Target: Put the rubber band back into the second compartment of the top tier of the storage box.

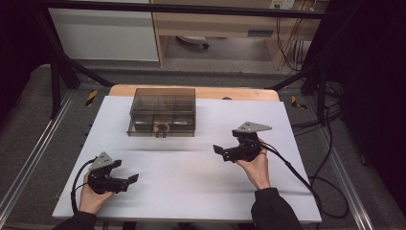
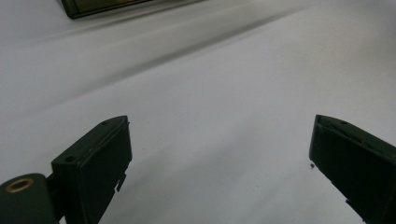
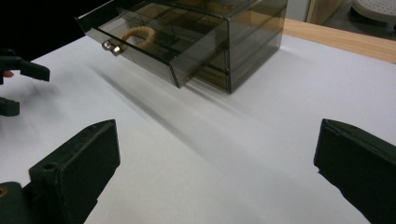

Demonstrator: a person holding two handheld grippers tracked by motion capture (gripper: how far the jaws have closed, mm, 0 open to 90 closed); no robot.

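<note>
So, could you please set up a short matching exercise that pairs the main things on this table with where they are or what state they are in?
Things:
1. drawer box
2. drawer
3. left hand-held gripper
4. right hand-held gripper

Places or states:
A. pulled partly out, with a loop handle on its front
B. open and empty, near the front left of the table
C. smoky and see-through, at the far side of the table
D. open and empty, at the right, nearer the box

Pairs: 1-C, 2-A, 3-B, 4-D
</note>
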